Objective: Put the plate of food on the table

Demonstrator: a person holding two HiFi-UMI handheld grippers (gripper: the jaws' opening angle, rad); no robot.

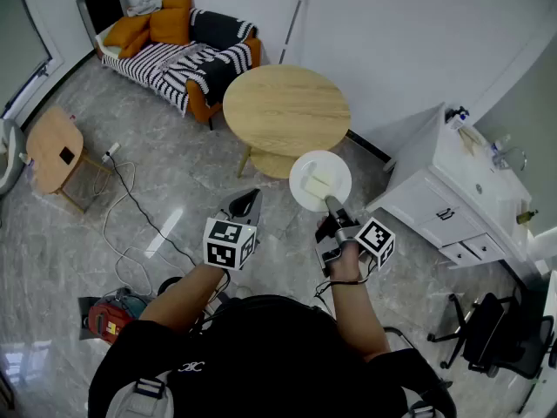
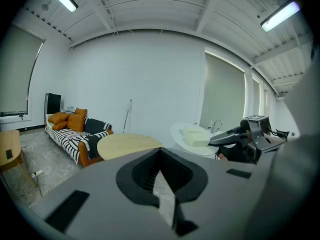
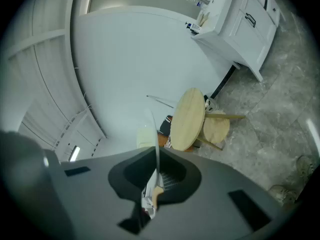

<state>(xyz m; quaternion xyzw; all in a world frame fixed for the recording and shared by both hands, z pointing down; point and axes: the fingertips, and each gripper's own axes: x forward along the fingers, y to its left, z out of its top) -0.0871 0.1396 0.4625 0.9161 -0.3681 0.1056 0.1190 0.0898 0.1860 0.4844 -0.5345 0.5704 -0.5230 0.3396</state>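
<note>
White plate [image 1: 338, 169] with a pale block of food [image 1: 313, 183] hangs in the air, gripped at its near rim by the right gripper [image 1: 332, 204]. In the right gripper view the jaws are clenched on that rim, and the plate shows edge-on as a thin line running up from between them. The plate is above the grey stone floor [image 1: 174, 190], just short of the near edge of the round wooden tabletop [image 1: 285, 109] and not touching it. The left gripper [image 1: 245, 202] is held level beside the right one, to the left of the plate. Its jaws are drawn together with nothing between them. A striped sofa [image 1: 187, 59] with orange cushions stands beyond the tabletop, and a white cabinet [image 1: 444, 190] stands to the right.
</note>
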